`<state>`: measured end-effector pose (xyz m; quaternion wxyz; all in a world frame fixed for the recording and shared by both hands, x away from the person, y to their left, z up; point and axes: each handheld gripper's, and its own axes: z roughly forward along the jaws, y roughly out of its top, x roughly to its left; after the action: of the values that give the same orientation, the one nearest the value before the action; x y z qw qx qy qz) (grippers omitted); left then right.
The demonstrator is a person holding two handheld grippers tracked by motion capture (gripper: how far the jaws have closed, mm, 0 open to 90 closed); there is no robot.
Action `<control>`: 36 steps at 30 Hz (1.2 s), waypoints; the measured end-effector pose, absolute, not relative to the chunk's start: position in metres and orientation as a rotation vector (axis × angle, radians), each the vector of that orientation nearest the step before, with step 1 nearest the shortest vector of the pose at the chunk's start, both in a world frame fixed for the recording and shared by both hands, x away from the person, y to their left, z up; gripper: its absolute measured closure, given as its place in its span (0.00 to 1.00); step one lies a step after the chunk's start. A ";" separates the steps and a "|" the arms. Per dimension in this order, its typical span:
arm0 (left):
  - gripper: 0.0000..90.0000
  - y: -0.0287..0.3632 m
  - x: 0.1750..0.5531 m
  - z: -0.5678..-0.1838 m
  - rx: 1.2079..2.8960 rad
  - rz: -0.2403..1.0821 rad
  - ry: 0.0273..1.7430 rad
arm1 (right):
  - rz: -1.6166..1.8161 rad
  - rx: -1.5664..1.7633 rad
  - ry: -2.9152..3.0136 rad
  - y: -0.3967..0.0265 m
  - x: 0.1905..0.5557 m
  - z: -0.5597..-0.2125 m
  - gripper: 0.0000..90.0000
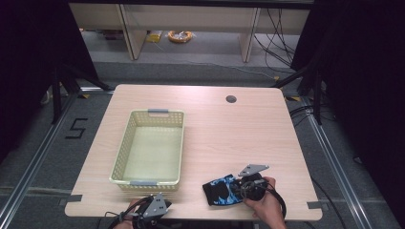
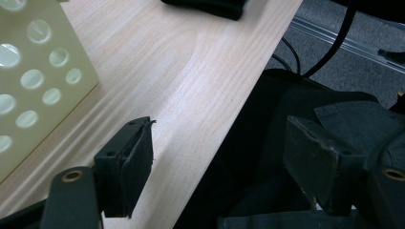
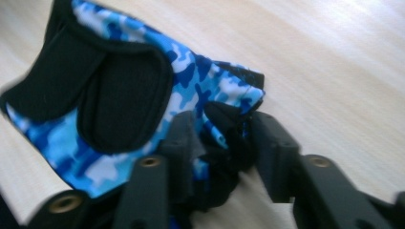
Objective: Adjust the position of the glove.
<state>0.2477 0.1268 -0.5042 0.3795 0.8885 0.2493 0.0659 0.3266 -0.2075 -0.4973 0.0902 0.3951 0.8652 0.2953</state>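
From above, I see my right claw (image 1: 248, 185) down at the near edge of the table (image 1: 239, 129), its tips on the right end of the blue-and-black glove (image 1: 222, 190), which lies flat on the wood a little to the right of the cream basket (image 1: 150, 148); the basket has nothing in it. My left claw (image 1: 153, 210) hangs back at the table's near edge, just in front of the basket, touching nothing. Looking along my left claw (image 2: 217, 157), its two pads stand spread wide with only bare wood and dark cloth beyond the table edge between them; the basket's holed wall (image 2: 33, 81) is off to one side and a corner of the glove (image 2: 205, 7) shows far ahead. Looking along my right claw (image 3: 219, 148), the pads have a bunched fold of the glove's (image 3: 119, 95) black edge between them and look to be pinching it, though the grip sits right at the hem. That is my worry: I judge the hold is on a thin bit of soft fabric, so a lift could let it slide out, or the glove could unfold and dangle low. If it hangs long, it may catch the basket rim on the way over and drop outside. A tip scraping the wood could also drag the glove instead of raising it.
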 end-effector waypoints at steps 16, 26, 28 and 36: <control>0.39 0.077 0.266 -0.508 2.158 -0.039 0.724 | 0.969 1.210 2.565 -0.210 0.314 -0.501 0.88; 0.42 0.054 0.285 -0.510 2.155 -0.110 0.778 | 0.999 1.214 2.572 -0.213 0.314 -0.502 0.88; 0.43 0.052 0.289 -0.511 2.159 -0.116 0.778 | 1.007 1.237 2.571 -0.213 0.313 -0.502 0.87; 0.45 0.044 0.294 -0.511 2.131 -0.209 0.822 | 1.048 1.218 2.558 -0.216 0.315 -0.504 0.87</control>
<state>0.2937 0.0437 -0.5111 0.4114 0.8468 0.3267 -0.0831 0.3149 -0.2157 -0.5040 0.0605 0.4025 0.8452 0.3463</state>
